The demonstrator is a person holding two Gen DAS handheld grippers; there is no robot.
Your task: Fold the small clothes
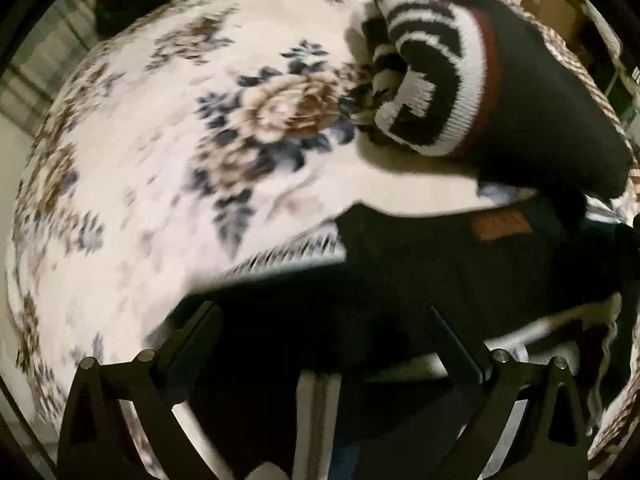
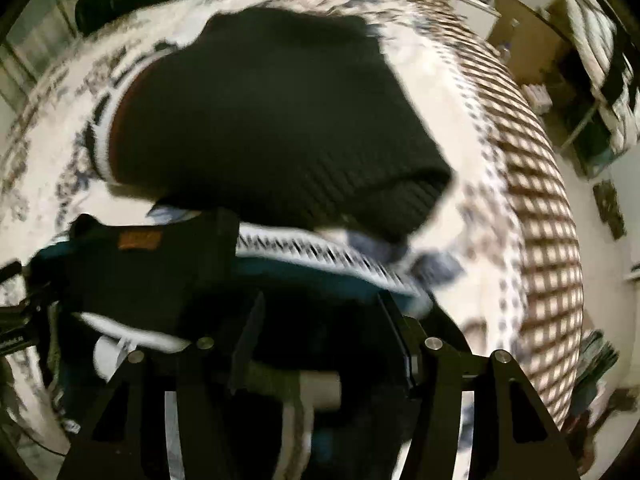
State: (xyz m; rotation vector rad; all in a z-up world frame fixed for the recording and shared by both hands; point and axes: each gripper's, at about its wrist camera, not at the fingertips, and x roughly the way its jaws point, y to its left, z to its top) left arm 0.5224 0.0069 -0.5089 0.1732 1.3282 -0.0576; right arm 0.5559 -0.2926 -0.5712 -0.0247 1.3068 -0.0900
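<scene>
With both my left tongs (image 1: 320, 320) and right tongs (image 2: 320, 316) spread and empty, the black knit beanie with striped cuff (image 1: 500, 92) sits at one o'clock on the floral carpet (image 1: 140, 160), apparently folded, dark garments (image 1: 440, 260) remaining.

No text, brand, number or sign can be read in either view; both are smeared by motion blur. The one thing that looks like a label is a small orange-brown patch (image 1: 501, 227) sewn on a dark garment (image 1: 440, 264). It also shows in the right wrist view, but whatever is printed on the patch is too blurred to make out. At the left edge of the right wrist view, a dark device (image 2: 12, 336) carries a few pale marks that may be lettering, too small and blurred to read.
</scene>
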